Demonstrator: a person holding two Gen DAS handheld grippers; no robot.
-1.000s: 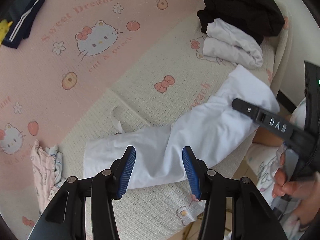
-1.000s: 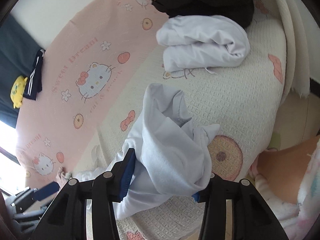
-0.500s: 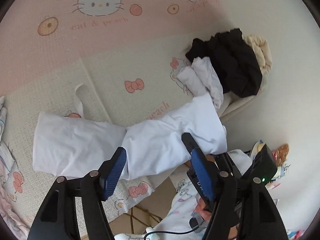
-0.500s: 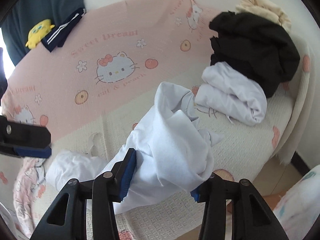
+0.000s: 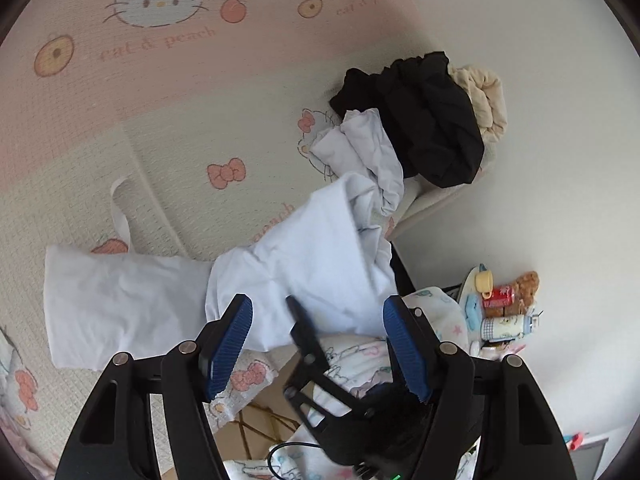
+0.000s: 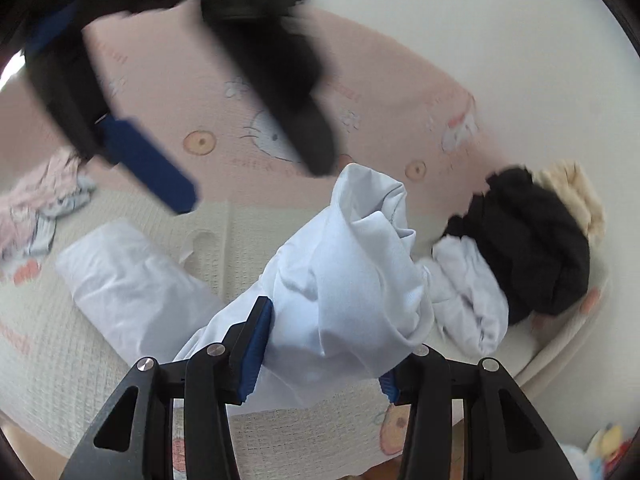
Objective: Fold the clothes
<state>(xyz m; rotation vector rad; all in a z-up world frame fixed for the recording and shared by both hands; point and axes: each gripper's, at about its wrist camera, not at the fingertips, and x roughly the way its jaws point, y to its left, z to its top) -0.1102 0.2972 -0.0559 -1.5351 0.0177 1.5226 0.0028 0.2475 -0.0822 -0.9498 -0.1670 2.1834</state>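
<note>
Pink cartoon-print bed (image 5: 168, 128): right claw (image 6: 324, 344) grips bunched white cotton garment (image 6: 352, 272), lifting for a fold; left claw (image 5: 318, 344) gapes empty, should take far hem.

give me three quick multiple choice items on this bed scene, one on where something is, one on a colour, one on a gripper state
1. Where does the black garment lie?
A. heaped with a cream garment and a crumpled white garment near the bed's corner
B. on the floor
C. between the left jaws

2. What colour is the garment that the right gripper holds?
A. black
B. white
C. pink

3. How do the left gripper's jaws stand?
A. shut on the white garment
B. shut on nothing
C. open, gripping nothing

Answers:
1 A, the three garments sit bunched together by the bed's edge.
2 B, the white garment bunches up between the blue pads.
3 C, both pads are apart and bare in the left wrist view.
</note>
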